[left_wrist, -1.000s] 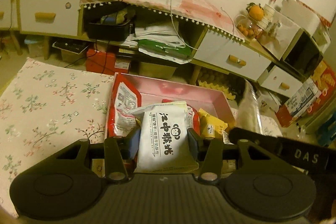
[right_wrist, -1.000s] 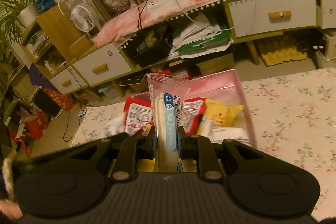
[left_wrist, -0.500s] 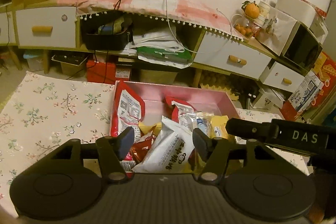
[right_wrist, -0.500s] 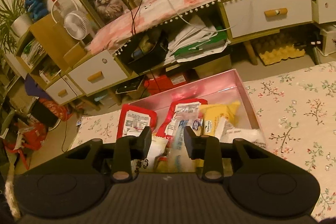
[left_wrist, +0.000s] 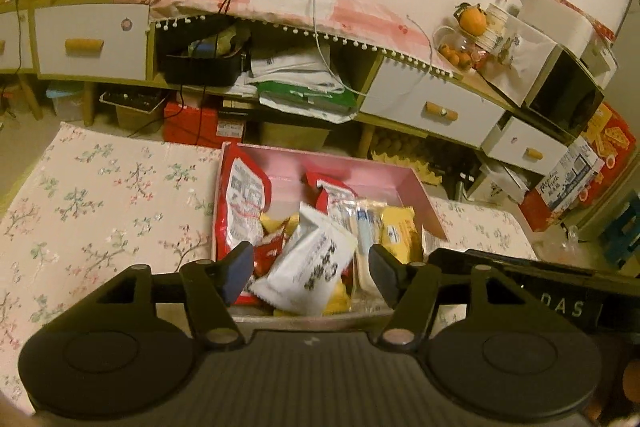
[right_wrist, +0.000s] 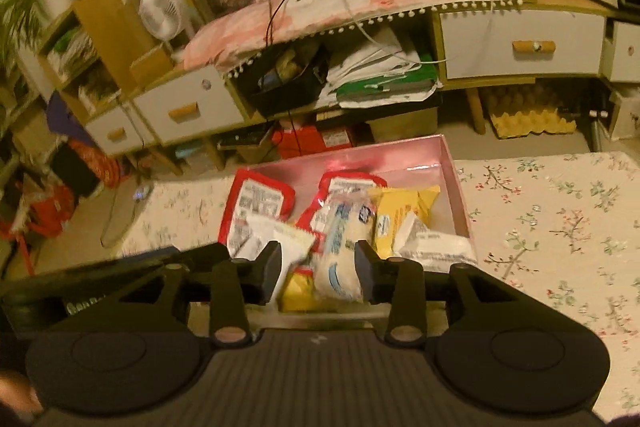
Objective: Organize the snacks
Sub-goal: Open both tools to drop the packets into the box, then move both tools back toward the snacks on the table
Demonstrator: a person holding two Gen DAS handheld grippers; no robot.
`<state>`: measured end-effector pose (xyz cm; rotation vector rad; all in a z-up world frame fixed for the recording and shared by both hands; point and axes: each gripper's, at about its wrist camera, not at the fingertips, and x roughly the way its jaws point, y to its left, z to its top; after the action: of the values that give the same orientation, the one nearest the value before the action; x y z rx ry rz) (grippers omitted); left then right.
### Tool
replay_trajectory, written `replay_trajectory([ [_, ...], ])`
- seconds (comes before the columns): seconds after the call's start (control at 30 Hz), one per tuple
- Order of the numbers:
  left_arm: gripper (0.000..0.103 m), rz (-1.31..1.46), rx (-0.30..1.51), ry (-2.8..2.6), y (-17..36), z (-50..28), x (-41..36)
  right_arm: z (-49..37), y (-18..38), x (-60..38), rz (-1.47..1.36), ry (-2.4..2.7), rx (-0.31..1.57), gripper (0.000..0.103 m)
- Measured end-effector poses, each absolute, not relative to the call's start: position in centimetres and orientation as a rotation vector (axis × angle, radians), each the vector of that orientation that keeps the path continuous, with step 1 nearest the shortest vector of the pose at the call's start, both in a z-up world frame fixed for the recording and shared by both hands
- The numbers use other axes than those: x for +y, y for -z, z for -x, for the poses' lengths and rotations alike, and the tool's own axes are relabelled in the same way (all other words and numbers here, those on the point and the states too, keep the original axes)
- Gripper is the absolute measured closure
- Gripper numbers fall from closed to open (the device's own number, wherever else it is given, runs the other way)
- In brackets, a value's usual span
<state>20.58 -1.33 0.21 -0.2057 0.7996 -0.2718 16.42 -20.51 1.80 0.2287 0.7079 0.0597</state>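
Hovering over pink box on floral cloth: both grippers, angled down. L gripper jaws opening, spread wide; white snack pkt lies in box between and below the tips, pads not touching it. R gripper jaws opening too, nothing pinched; clear pkt w/ blue label lies in box just ahead of the gap. Red pkts and yellow pkt farther in, beyond the tips.
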Motion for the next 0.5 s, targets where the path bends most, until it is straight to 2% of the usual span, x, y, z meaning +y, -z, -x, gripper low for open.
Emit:
replay_trajectory([
  [0.3,0.032,0.146,0.856,0.258,-1.0,-17.8,-1.4,-13.3,-2.5,-18.2,-0.017,0.017,0.719,0.061],
  [0.5,0.032,0.133,0.874,0.242,-1.4,-15.7,-1.3,-11.0,-3.3,-17.0,0.084,0.076,0.681,0.053],
])
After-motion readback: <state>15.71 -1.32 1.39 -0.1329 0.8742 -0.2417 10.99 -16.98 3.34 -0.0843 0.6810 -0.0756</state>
